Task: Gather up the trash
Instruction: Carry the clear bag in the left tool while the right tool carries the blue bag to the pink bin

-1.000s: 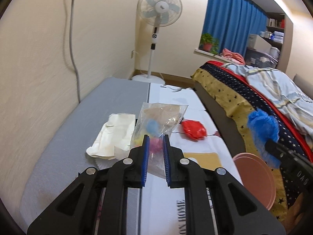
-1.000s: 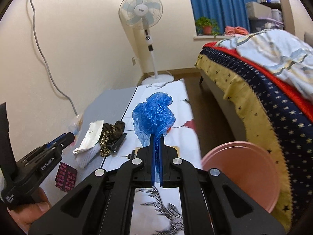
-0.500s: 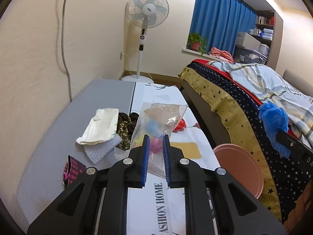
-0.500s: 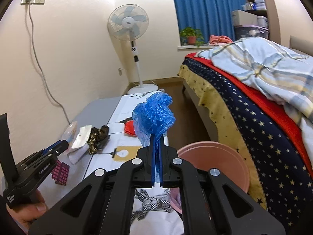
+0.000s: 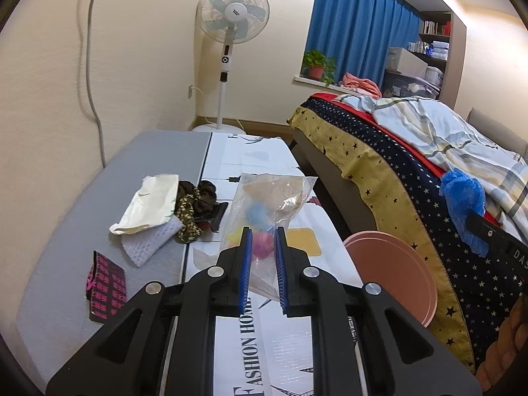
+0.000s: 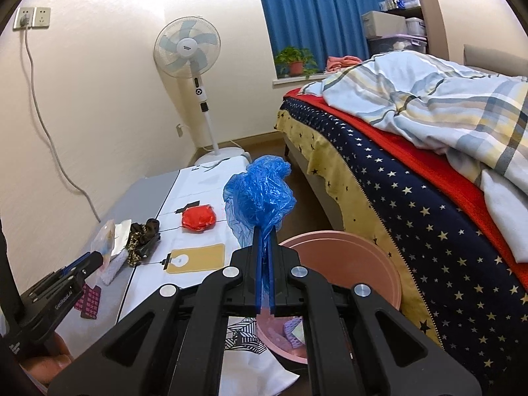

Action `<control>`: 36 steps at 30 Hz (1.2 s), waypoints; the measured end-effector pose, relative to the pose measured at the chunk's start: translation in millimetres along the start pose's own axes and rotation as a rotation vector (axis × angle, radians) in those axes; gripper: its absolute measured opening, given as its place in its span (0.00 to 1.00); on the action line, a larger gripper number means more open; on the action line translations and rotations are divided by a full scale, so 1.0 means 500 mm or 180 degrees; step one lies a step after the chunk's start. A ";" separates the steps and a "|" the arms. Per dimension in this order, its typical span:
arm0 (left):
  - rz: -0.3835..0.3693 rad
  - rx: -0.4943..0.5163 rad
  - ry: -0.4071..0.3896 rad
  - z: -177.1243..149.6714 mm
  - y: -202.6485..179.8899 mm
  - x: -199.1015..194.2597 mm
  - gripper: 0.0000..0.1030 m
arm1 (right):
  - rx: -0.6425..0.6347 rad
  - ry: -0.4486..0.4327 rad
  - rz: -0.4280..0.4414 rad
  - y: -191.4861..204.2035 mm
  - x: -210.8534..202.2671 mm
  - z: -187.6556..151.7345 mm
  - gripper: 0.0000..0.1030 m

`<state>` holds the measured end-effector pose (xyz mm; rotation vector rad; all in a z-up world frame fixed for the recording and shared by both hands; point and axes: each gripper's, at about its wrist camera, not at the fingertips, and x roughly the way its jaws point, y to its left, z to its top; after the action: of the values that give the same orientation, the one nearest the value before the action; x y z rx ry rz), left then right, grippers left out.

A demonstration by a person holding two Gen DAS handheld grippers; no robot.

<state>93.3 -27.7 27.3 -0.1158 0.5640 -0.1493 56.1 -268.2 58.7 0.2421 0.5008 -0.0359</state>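
My left gripper point(image 5: 263, 234) is shut on a clear plastic bag point(image 5: 269, 198) with coloured bits inside, held above the low table. My right gripper point(image 6: 264, 234) is shut on a crumpled blue plastic bag point(image 6: 260, 194) and holds it over the near rim of a pink basin point(image 6: 346, 247) on the floor beside the bed. The basin point(image 5: 392, 274) holds some scraps. The blue bag point(image 5: 463, 198) also shows at the right in the left wrist view. A red crumpled wrapper point(image 6: 198, 218) lies on the white tablecloth.
On the grey table part lie a cream paper bag point(image 5: 148, 204), a white cloth point(image 5: 148, 242), a dark patterned fabric point(image 5: 194, 204) and a pink-black packet point(image 5: 105, 287). A standing fan point(image 5: 231, 33) is at the far end. A bed point(image 6: 412, 151) runs along the right.
Both grippers have pulled back and risen with their bags. The right gripper has moved over the pink basin's rim, and the red wrapper has come into its view.
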 end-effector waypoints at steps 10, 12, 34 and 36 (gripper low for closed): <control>-0.0119 0.0039 -0.0002 -0.004 -0.032 0.017 0.14 | -0.0010 -0.0009 -0.0104 -0.013 0.003 -0.003 0.03; -0.0137 0.0049 0.0001 -0.004 -0.038 0.021 0.14 | 0.0002 -0.0010 -0.0129 -0.017 0.004 -0.003 0.03; -0.0477 0.0125 0.0101 -0.017 -0.120 0.082 0.14 | 0.0141 0.0043 -0.0391 -0.066 0.027 -0.008 0.03; -0.0515 0.0141 0.0108 -0.018 -0.129 0.090 0.14 | 0.0136 0.0054 -0.0408 -0.068 0.031 -0.010 0.03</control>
<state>119.0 -99.6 6.1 -0.1162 0.5848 -0.3214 64.1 -299.8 39.7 0.2522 0.5324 -0.1696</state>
